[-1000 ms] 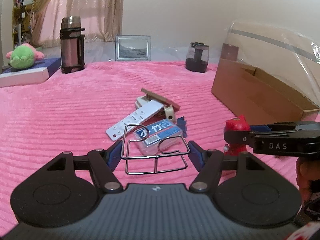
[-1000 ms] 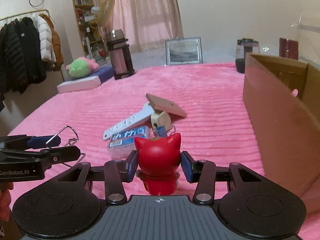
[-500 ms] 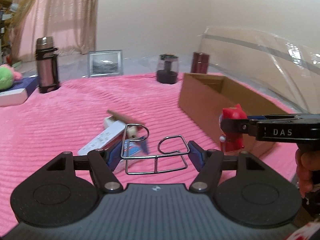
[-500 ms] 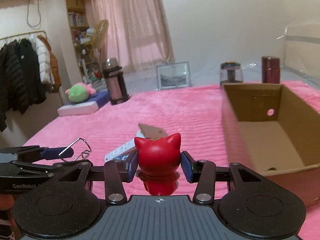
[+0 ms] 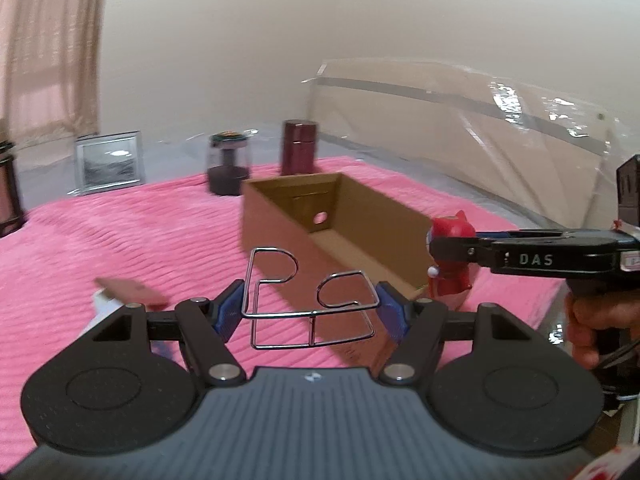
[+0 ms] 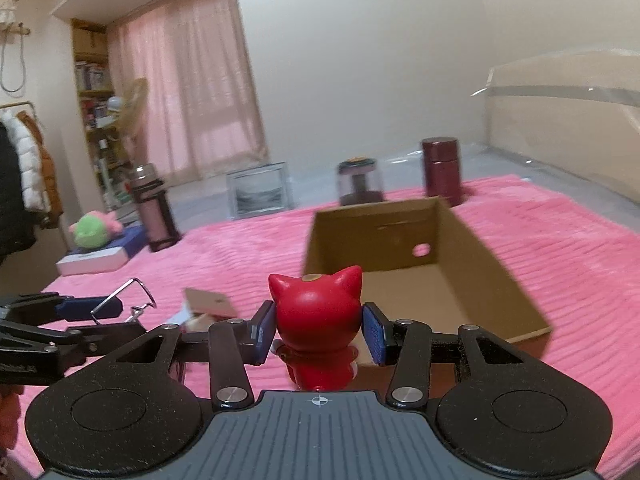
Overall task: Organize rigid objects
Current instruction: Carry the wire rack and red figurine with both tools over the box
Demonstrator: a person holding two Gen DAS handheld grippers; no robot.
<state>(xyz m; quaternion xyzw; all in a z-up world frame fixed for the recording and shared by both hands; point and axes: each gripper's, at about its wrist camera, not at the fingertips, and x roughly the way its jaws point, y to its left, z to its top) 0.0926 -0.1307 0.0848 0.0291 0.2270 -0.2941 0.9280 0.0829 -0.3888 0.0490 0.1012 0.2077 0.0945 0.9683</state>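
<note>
1. Two grippers are being carried, each loaded. The left gripper (image 5: 310,308) is being kept closed on a wire rack (image 5: 310,300), with a blue pad pressed to each side of it; the right gripper (image 6: 318,330) is being kept clamped on a red cat figurine (image 6: 316,328) at body height.
2. Both items are being held in the air just short of the near end of the open cardboard box (image 6: 496,264), which is resting on the pink bedspread (image 6: 248,256). The box interior is being seen as empty.
3. Step judged: transport toward the box; release not yet done.
4. Risk: the wire rack is being gripped only at thin rods, so it could be twisted or slipped out if swung.
5. Risk: the grippers are being held close together near one box end, so a collision, or a snag on the box wall, could be caused.
6. Risk: the figurine could be dropped hard if released high.
</note>
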